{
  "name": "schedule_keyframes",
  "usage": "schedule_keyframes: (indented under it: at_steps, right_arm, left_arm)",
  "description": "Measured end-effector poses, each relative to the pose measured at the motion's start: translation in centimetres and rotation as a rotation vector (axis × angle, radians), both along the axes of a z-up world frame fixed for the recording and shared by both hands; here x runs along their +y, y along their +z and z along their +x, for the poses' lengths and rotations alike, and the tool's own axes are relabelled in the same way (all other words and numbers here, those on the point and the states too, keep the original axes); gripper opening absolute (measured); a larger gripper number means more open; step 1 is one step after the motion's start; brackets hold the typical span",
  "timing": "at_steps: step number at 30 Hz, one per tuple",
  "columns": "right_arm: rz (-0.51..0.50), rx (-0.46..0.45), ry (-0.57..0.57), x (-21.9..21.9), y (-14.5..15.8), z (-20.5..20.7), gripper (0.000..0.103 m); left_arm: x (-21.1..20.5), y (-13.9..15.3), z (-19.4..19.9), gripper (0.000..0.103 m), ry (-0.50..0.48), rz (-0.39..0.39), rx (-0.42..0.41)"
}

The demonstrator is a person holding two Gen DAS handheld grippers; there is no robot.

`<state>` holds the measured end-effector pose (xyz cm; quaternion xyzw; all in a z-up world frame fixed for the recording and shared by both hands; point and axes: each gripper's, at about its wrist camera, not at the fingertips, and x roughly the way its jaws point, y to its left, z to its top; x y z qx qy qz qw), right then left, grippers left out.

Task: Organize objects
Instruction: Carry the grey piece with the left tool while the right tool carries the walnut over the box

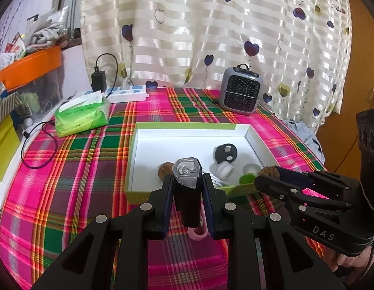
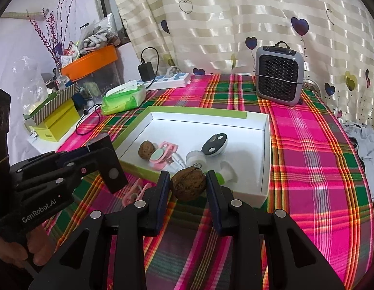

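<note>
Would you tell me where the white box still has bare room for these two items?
The white box is bare along its far wall and far corners. Its near half is crowded: walnut, pink clip, black-and-white gadget.

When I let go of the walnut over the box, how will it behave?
The walnut in the right claw is roundish, so it will probably roll a bit. Its rough shell likely grips well, not slippery. It looks hard and light, so a short drop into the white box seems safe.
</note>
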<state>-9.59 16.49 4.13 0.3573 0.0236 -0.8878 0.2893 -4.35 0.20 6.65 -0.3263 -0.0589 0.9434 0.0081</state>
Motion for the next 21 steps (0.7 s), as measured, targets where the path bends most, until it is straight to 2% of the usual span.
schedule_keyframes:
  at_steps: [21]
  right_arm:
    - [0.046,-0.031,-0.016,-1.0,-1.7,-4.8,0.032]
  left_arm:
    - [-1.6,-0.6,-3.7,0.021,0.018,-0.030,-0.004]
